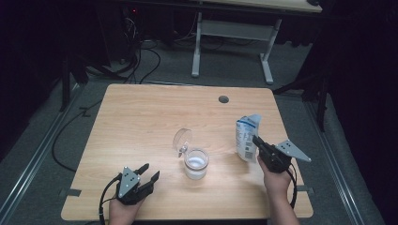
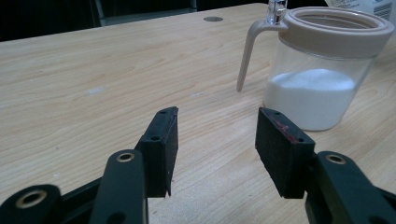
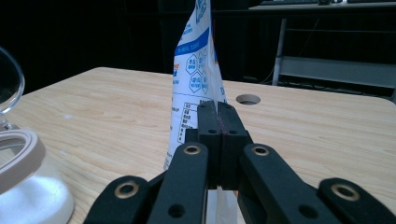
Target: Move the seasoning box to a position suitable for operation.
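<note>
My right fingers (image 1: 257, 143) pinch the white-blue bag (image 1: 246, 136), which stands upright, its long axis vertical. The open jar (image 1: 195, 163) of white powder sits on the surface (image 1: 141, 117) to its left. My left fingers (image 1: 146, 173) are spread, empty, nearer the jar.

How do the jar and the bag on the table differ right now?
The jar is clear plastic with its lid flipped open, showing white powder inside; the bag is opaque, printed white and blue. The jar stands free beside the open left tool; the right tool is shut on the bag. Both are upright.
</note>
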Action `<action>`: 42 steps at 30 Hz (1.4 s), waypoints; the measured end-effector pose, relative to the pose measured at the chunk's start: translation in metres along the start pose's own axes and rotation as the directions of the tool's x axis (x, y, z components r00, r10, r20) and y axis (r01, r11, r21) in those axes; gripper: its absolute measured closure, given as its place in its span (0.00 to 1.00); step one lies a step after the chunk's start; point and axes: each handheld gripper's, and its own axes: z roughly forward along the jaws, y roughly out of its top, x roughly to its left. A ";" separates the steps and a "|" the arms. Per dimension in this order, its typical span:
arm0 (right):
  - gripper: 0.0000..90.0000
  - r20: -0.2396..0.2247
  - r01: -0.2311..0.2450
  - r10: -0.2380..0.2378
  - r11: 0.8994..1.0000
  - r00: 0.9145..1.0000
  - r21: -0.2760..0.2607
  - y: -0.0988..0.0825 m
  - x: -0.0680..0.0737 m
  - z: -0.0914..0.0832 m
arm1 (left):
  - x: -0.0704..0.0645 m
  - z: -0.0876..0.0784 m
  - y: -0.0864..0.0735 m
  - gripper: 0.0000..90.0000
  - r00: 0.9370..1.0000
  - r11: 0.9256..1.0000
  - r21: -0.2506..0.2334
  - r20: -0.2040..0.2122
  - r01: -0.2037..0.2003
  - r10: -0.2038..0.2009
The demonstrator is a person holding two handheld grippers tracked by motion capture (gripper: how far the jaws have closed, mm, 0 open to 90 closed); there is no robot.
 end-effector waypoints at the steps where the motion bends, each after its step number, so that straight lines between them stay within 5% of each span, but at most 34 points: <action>1: 1.00 0.002 0.000 0.000 1.000 1.000 -0.003 0.000 -0.001 0.001 | 0.000 0.000 0.000 0.55 1.000 1.000 0.000 -0.002 -0.002 0.002; 17: 1.00 0.010 -0.001 0.001 1.000 1.000 0.017 -0.010 -0.009 0.006 | -0.002 0.000 -0.001 0.55 1.000 1.000 0.005 0.002 0.001 -0.001; 42: 0.99 0.029 0.015 -0.016 0.999 0.999 0.030 -0.023 -0.003 -0.011 | -0.004 0.003 0.001 0.54 0.999 1.000 0.009 0.035 -0.010 0.009</action>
